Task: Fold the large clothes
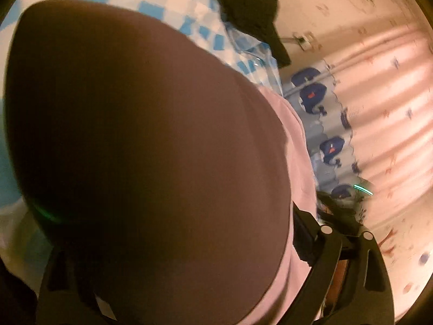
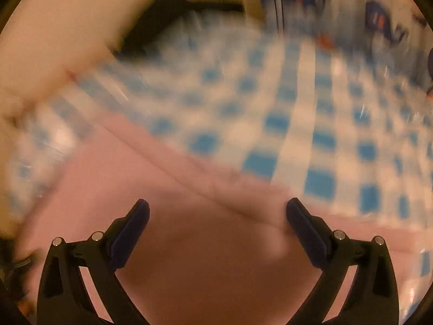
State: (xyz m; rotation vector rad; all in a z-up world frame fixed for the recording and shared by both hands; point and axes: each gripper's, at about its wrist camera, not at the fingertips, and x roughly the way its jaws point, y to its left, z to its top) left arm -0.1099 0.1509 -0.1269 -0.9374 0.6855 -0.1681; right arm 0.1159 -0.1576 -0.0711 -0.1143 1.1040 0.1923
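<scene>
Pink cloth [image 2: 151,189] lies spread on the blue-checked sheet [image 2: 319,135], and the right gripper [image 2: 217,216] hovers low over it with its jaws wide apart and nothing pinched. The left gripper [image 1: 311,243] is mostly buried behind a fold of the same cloth close to its lens; it seems open too. I judge one fold is just released, so next each gripper must catch a fresh edge.
</scene>
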